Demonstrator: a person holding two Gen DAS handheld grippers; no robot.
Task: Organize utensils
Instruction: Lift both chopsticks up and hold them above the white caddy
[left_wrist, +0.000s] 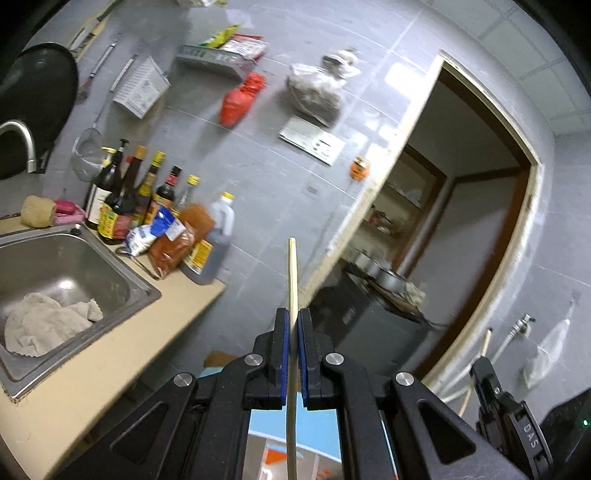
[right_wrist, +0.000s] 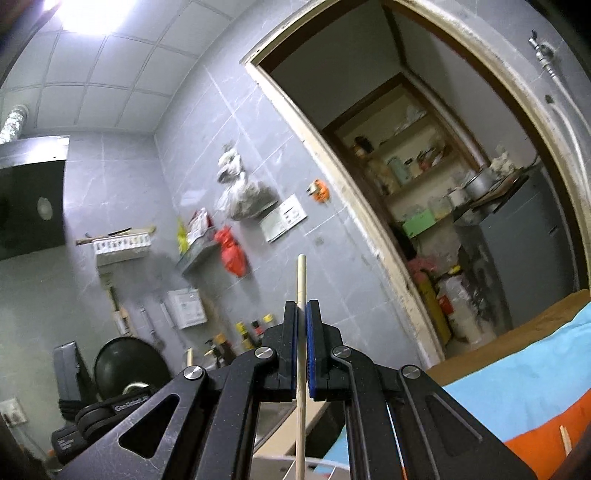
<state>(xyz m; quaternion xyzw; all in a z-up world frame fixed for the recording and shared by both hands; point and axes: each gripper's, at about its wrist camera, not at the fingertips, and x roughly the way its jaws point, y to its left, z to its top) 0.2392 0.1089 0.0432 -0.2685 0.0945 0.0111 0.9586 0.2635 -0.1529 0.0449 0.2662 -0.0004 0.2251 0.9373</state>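
Left gripper (left_wrist: 294, 314) was closed on a pale wooden chopstick (left_wrist: 292, 273); both blue pads (left_wrist: 284, 354) pressed against the stick, which ran between them and stood out past the fingertips toward 12 o'clock. Its lower end dropped out of the left wrist view at 6 o'clock.

Right gripper (right_wrist: 303, 306) was likewise clamped on a second chopstick (right_wrist: 301, 280), held between its blue pads (right_wrist: 312, 362), with the tip pointing to 12 o'clock and the shaft leaving the frame at 6 o'clock. In the left wrist view this gripper appeared at 4 o'clock, carrying its stick.

Both grippers were raised off the work surface and aimed at the grey tiled wall (left_wrist: 266, 177).

In the left view, a steel sink (left_wrist: 110, 266) sat at 9 o'clock with a crumpled cloth (left_wrist: 44, 325) inside. A cluster of sauce bottles (left_wrist: 147, 195) stood on the counter (left_wrist: 110, 354) just beyond the sink, at 10 o'clock. A red bag (left_wrist: 240, 99) hung on the wall at 12 o'clock. A doorway (left_wrist: 461, 229) opened at 3 o'clock.

In the right view, a blue cloth (right_wrist: 517, 391) lay at 4 o'clock.
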